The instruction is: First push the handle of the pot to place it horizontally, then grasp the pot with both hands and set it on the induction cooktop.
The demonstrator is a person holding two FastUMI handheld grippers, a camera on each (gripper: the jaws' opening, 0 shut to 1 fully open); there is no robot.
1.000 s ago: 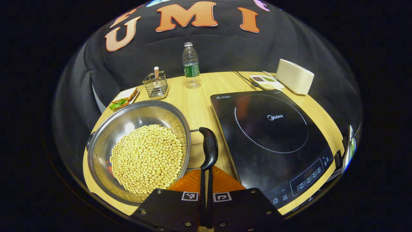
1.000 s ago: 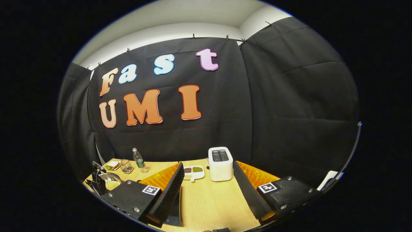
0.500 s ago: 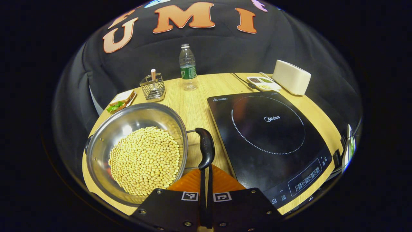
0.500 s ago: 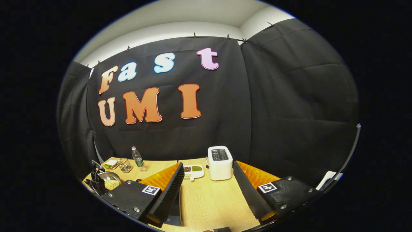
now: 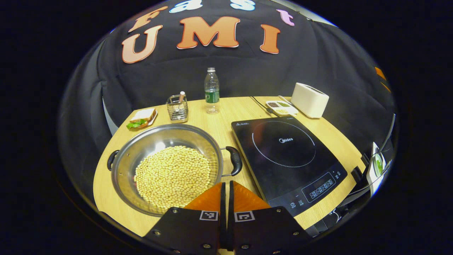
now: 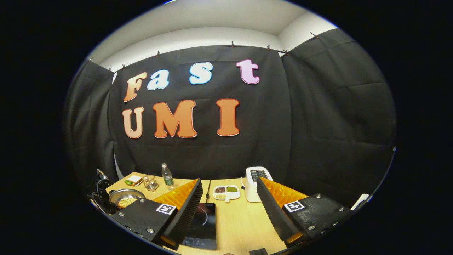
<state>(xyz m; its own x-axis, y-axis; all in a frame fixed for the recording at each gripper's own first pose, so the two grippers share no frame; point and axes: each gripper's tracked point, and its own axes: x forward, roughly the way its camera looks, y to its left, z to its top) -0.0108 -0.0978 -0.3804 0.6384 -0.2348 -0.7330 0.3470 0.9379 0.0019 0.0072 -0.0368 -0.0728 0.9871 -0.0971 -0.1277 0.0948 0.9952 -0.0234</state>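
Observation:
A steel pot (image 5: 152, 139) full of soybeans (image 5: 173, 175) sits on the wooden table, left of the black induction cooktop (image 5: 286, 156). Its two black handles point left (image 5: 111, 159) and right (image 5: 235, 161) in the left gripper view. My left gripper (image 5: 225, 185) is shut with nothing in it, a short way in front of the right handle and not touching it. My right gripper (image 6: 228, 181) hangs open and empty above the table, over the near right part. From there the pot (image 6: 124, 194) lies far left and the cooktop (image 6: 204, 221) shows between the fingers.
Along the back of the table stand a sandwich plate (image 5: 141, 118), a wire holder (image 5: 177, 108), a water bottle (image 5: 212, 91), a divided dish of beans (image 5: 281, 106) and a white toaster (image 5: 309, 100). A cable (image 5: 260, 102) runs behind the cooktop.
My left gripper has drawn back and up from the pot's right handle, which it touched before. The right gripper's view has swung so that the cooktop shows between its fingers.

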